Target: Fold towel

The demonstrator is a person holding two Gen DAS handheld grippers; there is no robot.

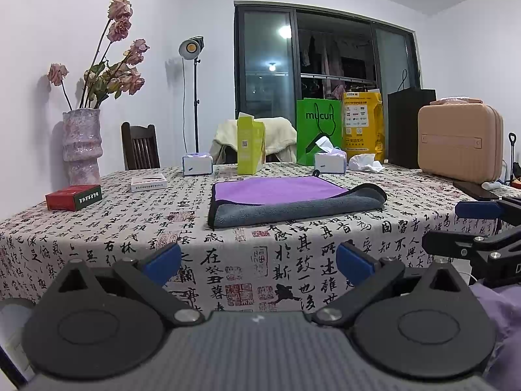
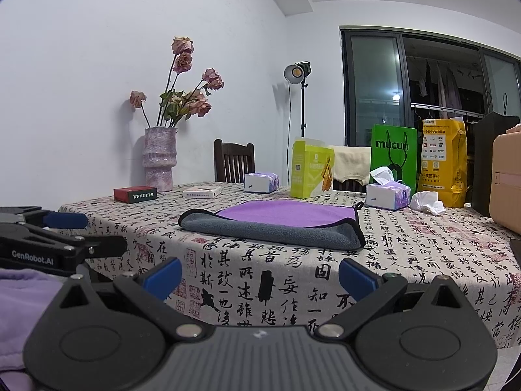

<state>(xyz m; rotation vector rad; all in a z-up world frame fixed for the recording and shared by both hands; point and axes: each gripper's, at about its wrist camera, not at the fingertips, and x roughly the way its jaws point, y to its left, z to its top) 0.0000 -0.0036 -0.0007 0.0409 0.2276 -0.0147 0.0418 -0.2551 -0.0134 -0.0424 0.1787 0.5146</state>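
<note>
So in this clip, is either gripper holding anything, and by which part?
Nothing is held: the left gripper and right gripper are open, short of the purple-and-grey towel on the table.

We see a home dining room: a calligraphy-print tablecloth, wooden chair, vase of dried roses, laundry behind the balcony door.

Table covered by calligraphy-print cloth. Towel laid mid-table, part folded. Vase, red box, white box at left. Tissue boxes, green carton, bags, case ranged along far edge.
</note>
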